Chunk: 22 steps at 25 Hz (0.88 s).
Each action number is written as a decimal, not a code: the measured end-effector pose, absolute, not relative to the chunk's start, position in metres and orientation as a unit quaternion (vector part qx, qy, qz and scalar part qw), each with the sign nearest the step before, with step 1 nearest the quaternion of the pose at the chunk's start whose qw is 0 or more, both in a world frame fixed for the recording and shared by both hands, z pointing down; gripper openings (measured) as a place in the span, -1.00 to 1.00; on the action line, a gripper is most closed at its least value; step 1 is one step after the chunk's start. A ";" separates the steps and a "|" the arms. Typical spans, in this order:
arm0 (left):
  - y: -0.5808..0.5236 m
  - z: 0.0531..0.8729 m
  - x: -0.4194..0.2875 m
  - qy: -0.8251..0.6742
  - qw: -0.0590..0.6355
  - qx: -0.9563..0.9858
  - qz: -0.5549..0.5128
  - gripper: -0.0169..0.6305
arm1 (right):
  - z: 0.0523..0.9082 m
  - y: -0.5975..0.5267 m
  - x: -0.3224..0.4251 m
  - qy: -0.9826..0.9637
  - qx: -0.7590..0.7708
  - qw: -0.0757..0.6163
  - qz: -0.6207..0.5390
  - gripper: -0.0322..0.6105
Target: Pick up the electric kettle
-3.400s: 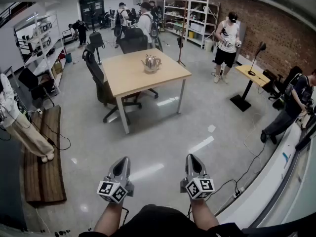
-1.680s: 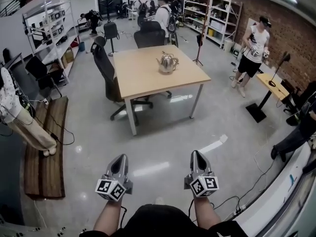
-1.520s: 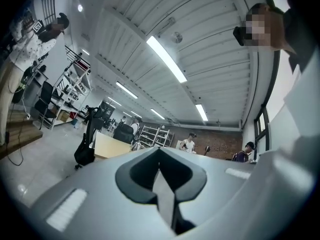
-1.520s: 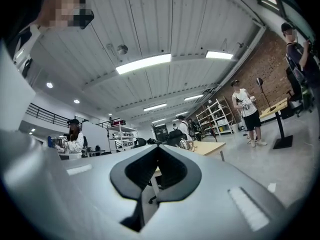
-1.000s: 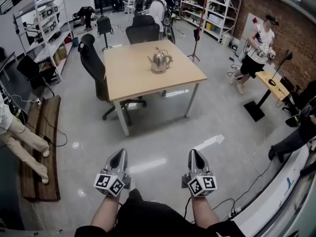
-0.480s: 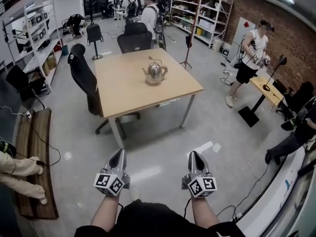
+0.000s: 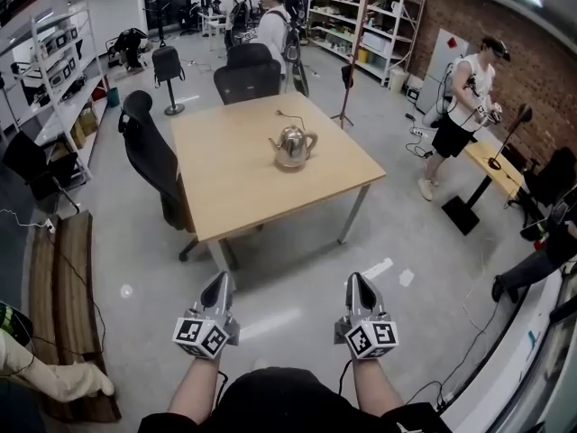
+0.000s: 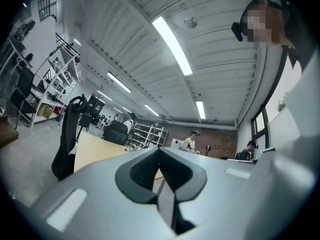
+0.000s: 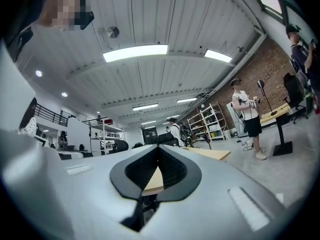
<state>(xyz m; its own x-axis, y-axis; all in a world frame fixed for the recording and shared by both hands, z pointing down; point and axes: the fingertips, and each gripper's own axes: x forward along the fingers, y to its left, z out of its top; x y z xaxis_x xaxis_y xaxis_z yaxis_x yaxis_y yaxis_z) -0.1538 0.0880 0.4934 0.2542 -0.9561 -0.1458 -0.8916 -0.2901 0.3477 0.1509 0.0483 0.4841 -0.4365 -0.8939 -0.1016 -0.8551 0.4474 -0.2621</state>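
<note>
A shiny steel electric kettle [image 7: 293, 146] stands upright near the middle of a light wooden table [image 7: 225, 179] in the head view, its cord trailing toward the far edge. My left gripper [image 7: 216, 289] and right gripper [image 7: 358, 287] are held side by side over the grey floor, well short of the table's near edge. Both are shut with nothing in them. In the left gripper view [image 8: 160, 149] and the right gripper view [image 9: 159, 146] the tips meet and only the tabletop edge [image 9: 210, 154] shows beyond; the kettle is hidden there.
A black office chair [image 7: 153, 165] stands at the table's left side and two more [image 7: 248, 75] at its far end. People stand at the far end and at right [image 7: 464, 97]. Shelving [image 7: 361, 25] lines the brick wall. A wooden bench [image 7: 59, 287] lies at left.
The table and kettle have come nearer and lower in the head view as I walk toward them. Both grippers stay shut and side by side.
</note>
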 end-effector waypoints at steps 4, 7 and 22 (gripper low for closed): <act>0.070 0.498 -0.171 -0.586 0.102 0.787 -0.165 -0.95 | 0.489 0.033 0.136 0.840 -0.524 0.108 -0.087 -0.89; 0.059 0.502 -0.181 -0.586 0.107 0.787 -0.163 -0.95 | 0.492 0.025 0.128 0.839 -0.527 0.101 -0.091 -0.89; -0.032 0.514 -0.179 -0.585 0.114 0.789 -0.152 -0.95 | 0.507 -0.079 0.132 0.835 -0.531 0.097 -0.105 -0.89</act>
<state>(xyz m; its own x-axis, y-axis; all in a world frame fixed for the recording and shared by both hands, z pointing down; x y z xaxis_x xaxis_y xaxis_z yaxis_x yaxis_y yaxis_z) -0.1787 -0.0320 0.5139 0.2694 -0.9571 -0.1070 -0.8879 -0.2899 0.3571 0.1317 -0.0792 0.5068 -0.4166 -0.9077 -0.0507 -0.8671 0.4134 -0.2779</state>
